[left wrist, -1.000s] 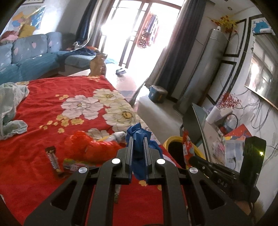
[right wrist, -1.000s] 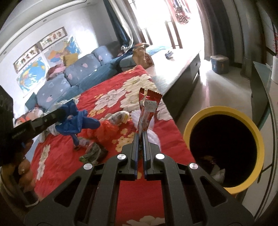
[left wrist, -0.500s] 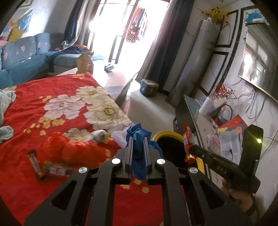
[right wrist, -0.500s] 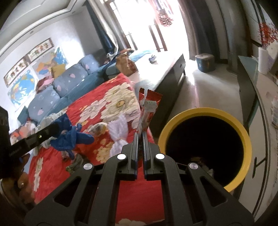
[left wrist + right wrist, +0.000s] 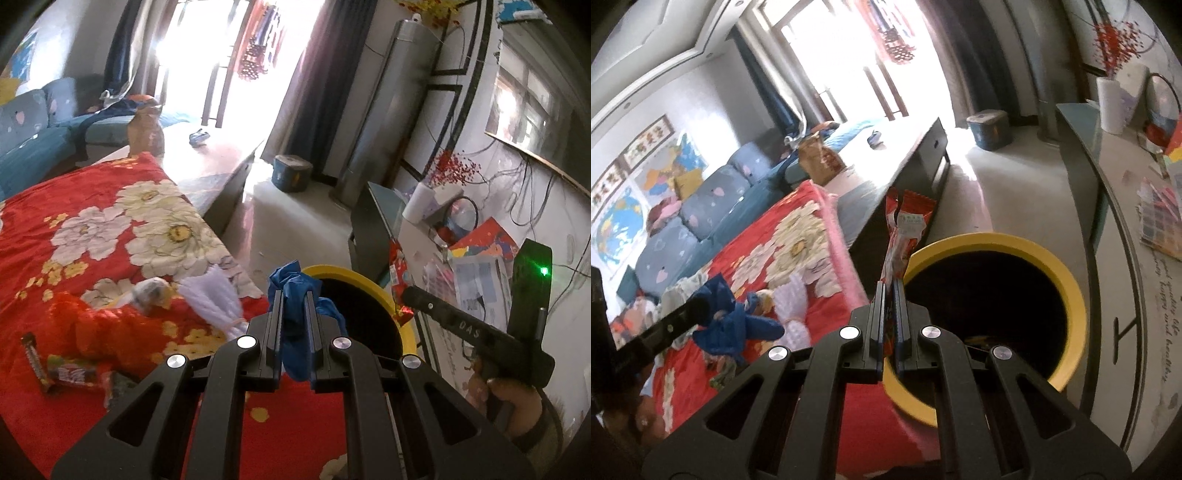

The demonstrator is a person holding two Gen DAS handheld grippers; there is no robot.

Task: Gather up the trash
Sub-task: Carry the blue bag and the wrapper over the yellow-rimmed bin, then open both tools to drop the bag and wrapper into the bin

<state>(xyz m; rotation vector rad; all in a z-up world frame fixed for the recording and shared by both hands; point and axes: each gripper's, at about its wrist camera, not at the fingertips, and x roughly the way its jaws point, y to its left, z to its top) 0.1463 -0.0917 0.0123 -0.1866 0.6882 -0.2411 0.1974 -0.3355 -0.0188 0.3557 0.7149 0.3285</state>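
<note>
Trash is pinched in both of your tools right now. Your left gripper (image 5: 294,314) squeezes a crumpled blue plastic bag (image 5: 295,295) between its two black fingers. Your right gripper (image 5: 890,295) is pressed tight on a long red snack wrapper (image 5: 903,236) that sticks up past the tips.

What changed in the last second is where you are. A moment ago both tools hung over the red flowered blanket (image 5: 110,221). Now they have swung over toward the round yellow-rimmed trash bin (image 5: 1067,295). From the right camera, the red wrapper now stands just at the near edge of the bin's dark mouth, where before it stood over the bed. From the left camera, the blue bag sits in front of the bin's yellow rim (image 5: 343,273), and more of the bin shows than before.

This looks like the carrying part is nearly over. I think the next thing is to bring each piece right above the hole and let go.

More trash waits on the blanket: a crinkly red plastic bag (image 5: 110,328), a white ridged paper piece (image 5: 214,299), and small candy wrappers (image 5: 70,374) near the left edge. So the job is not finished after this drop.
</note>
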